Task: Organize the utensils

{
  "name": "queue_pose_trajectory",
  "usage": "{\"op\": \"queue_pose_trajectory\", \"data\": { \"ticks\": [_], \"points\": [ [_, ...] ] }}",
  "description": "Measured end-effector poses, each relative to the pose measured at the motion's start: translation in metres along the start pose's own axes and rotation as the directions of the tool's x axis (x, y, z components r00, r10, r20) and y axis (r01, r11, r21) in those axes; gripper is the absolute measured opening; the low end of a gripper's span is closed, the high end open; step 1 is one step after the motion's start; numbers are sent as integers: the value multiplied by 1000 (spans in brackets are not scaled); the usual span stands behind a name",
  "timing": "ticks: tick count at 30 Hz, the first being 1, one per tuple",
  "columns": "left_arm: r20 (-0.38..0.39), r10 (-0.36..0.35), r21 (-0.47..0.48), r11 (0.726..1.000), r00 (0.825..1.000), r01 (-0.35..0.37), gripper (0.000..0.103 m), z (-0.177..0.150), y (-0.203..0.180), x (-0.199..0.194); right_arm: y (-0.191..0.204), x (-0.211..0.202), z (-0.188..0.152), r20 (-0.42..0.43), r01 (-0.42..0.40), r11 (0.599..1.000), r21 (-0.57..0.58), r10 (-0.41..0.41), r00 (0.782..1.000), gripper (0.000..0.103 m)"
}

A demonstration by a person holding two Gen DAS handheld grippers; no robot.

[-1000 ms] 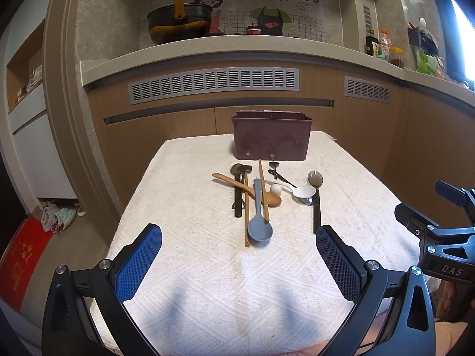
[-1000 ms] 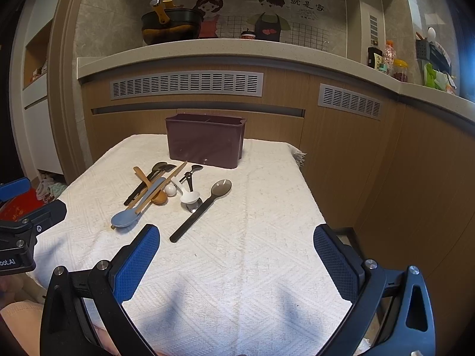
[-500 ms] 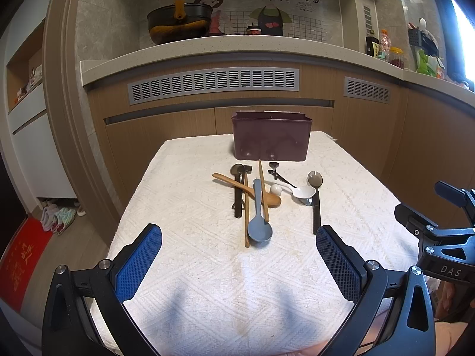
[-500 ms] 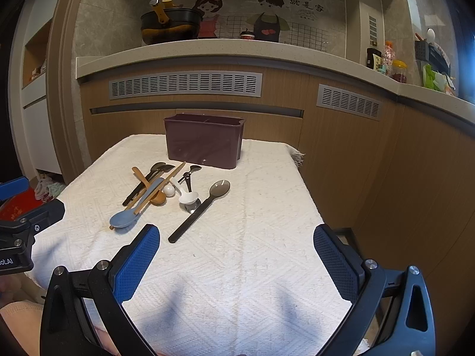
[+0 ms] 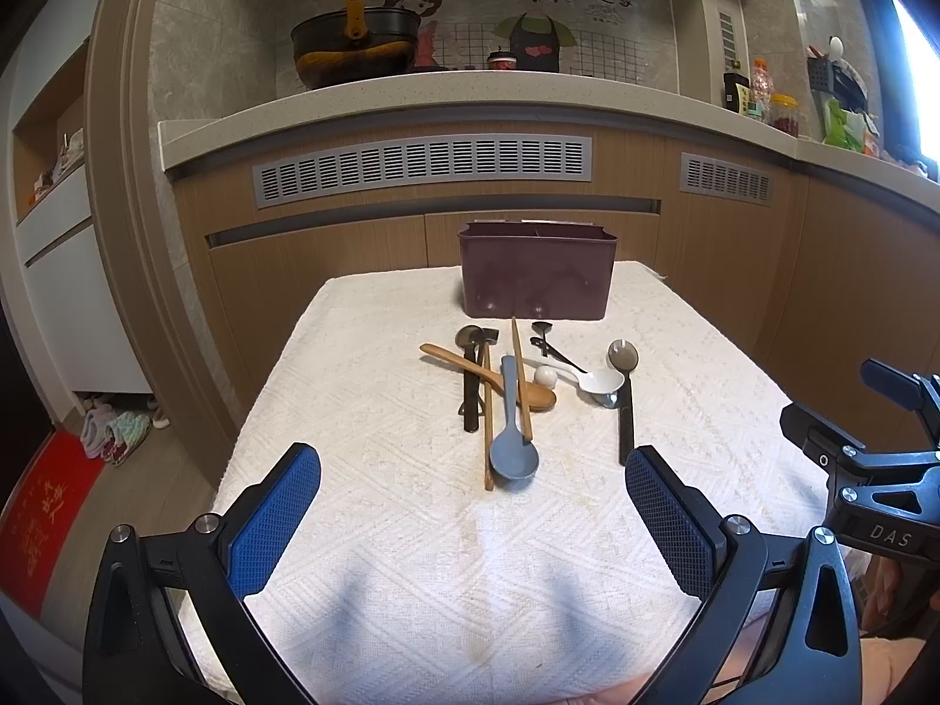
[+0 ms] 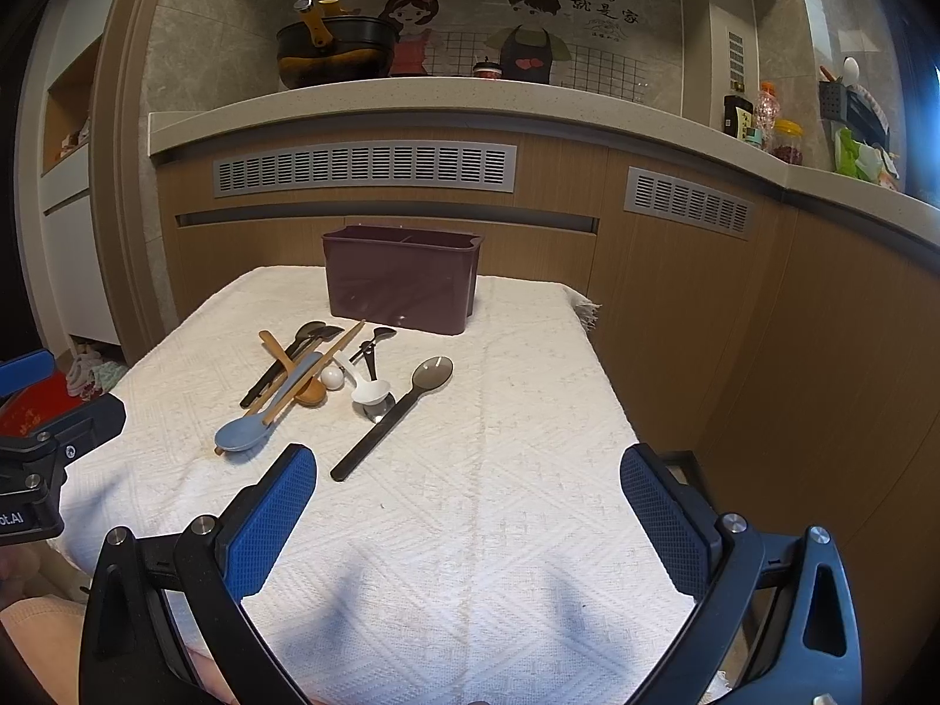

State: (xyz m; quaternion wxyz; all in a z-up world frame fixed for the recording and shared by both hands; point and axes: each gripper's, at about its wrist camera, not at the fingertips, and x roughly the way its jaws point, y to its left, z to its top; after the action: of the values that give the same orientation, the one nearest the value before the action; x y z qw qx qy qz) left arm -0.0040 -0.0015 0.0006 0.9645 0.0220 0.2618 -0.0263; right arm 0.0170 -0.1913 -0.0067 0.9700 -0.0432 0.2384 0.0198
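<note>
Nearest the left wrist camera, the left gripper hangs over the near edge of the desk with its blue pads spread wide and nothing between them. The right gripper is the same: wide open, empty, over the white cloth on the near right part of the desk. Each one shows at the edge of the other's view.

Just beyond the left gripper lies the pile of utensils. The blue spoon is closest, bowl toward the camera, its handle running back over the wooden spoon. Two chopsticks lie beside and under the blue spoon, one on each side of its handle. A black utensil lies along the left of the pile. To the right, apart from the pile, a black-handled spoon lies straight, bowl pointing away. Between it and the pile sit a white spoon resting on a metal one, a small white ball, and a small black spoon behind them.

Farther back, near the far edge of the desk, stands the dark holder, upright; the right view shows a divider inside it. Nothing can be seen sticking out of it.
</note>
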Motion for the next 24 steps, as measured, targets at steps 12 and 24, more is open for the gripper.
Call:
{"op": "queue_pose_trajectory", "data": {
  "ticks": [12, 24],
  "points": [
    [-57, -39, -9, 999, 998, 39, 103, 2, 1, 12, -5, 5, 3, -17, -10, 1000, -8, 10, 1000, 103],
    [-157, -114, -129, 987, 981, 95, 103, 40, 38, 95, -3, 80, 39, -142, -28, 998, -63, 19, 990, 103]
  ]
}}
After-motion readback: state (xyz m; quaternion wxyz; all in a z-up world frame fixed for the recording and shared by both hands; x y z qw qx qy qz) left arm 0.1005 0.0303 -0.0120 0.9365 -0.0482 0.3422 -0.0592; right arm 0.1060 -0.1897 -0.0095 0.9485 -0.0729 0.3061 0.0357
